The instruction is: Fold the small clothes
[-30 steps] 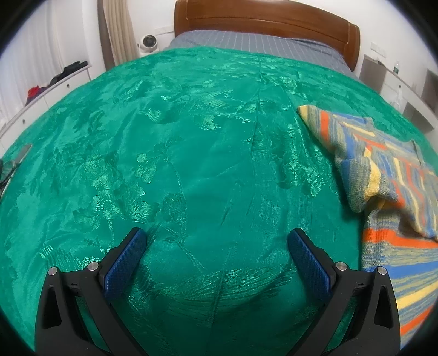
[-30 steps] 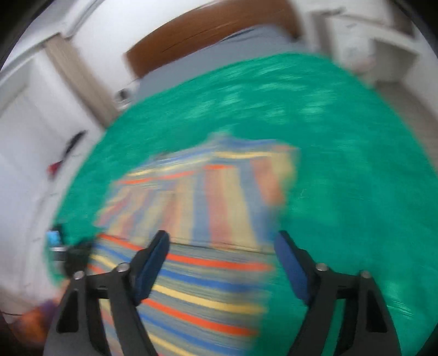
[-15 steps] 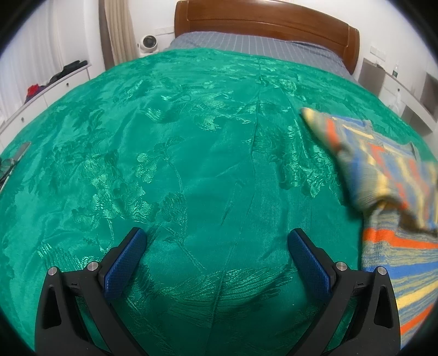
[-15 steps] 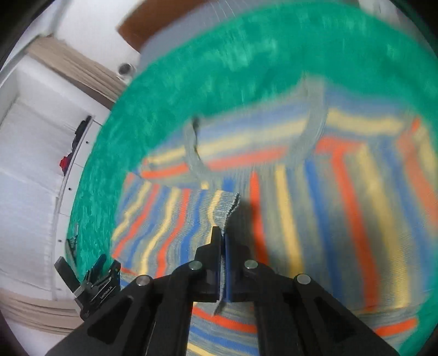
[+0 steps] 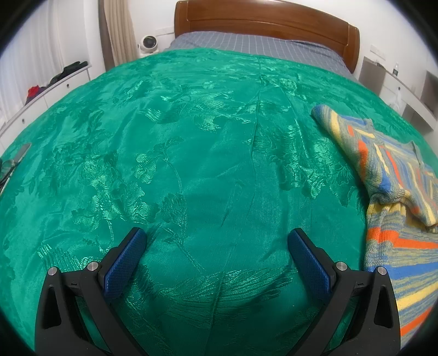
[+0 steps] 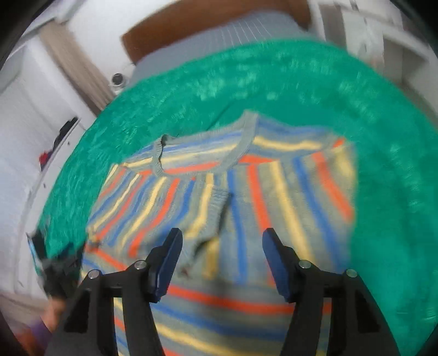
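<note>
a bed (image 5: 191, 153) under a green bedspread (image 6: 383, 164) carries the striped sweater (image 6: 246, 197), lying flat with both sleeves folded across its front. the right gripper (image 6: 221, 246) hovers over it, jaws spread, holding nothing. the left gripper (image 5: 216, 246), jaws spread too, sits over bare bedspread beside the sweater.

Bed (image 5: 191, 164) with wooden headboard (image 5: 265, 24), covered by a glossy green floral bedspread (image 5: 169, 131); grey checked sheet (image 5: 251, 46) exposed at the head. 1 striped knit sweater (image 6: 246, 197) lies flat on the bedspread, both sleeves folded over its front.
</note>
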